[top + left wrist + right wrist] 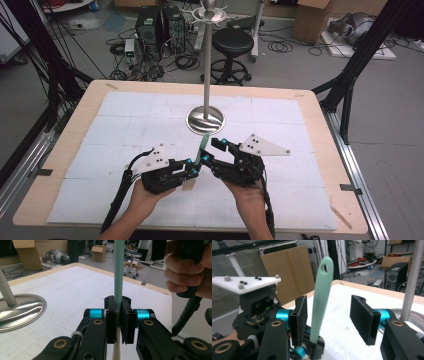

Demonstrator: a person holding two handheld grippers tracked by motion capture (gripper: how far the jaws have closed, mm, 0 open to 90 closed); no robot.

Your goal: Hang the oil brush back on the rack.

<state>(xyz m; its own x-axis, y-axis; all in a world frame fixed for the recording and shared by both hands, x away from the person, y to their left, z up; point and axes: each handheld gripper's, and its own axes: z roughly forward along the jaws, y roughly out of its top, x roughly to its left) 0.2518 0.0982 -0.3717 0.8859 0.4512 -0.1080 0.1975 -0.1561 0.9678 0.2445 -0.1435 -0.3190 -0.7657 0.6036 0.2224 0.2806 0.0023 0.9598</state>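
Mid-handover, by the look of it: left tongs (119, 322) clamped shut on a mint-green utensil handle (119, 270), holding it upright above the tabletop (75, 130), pale lower end poking out below the jaws. Right tongs (332, 317) wide apart, one pad on each side of the same handle (320, 300) but touching neither face. Hanging hole at the rounded top of the handle, well above both sets of jaws. In the high view, left tongs (196, 167) and right tongs (214, 152) meeting near the tabletop's middle, handle (203, 146) tilted up between them, just in front of the round steel base (205, 120) of a tall hanging stand whose pole (207, 60) rises to hooks at the top.

Step in hand, judged: passing the utensil from left to right, likely for hanging on the stand. Next move calls for closing the right tongs squarely on the handle below the hole, leaving the hole free, then easing the left grip off only once the right one holds firm. Risk: slim, smooth handle twisting or slipping if pinched off-centre.
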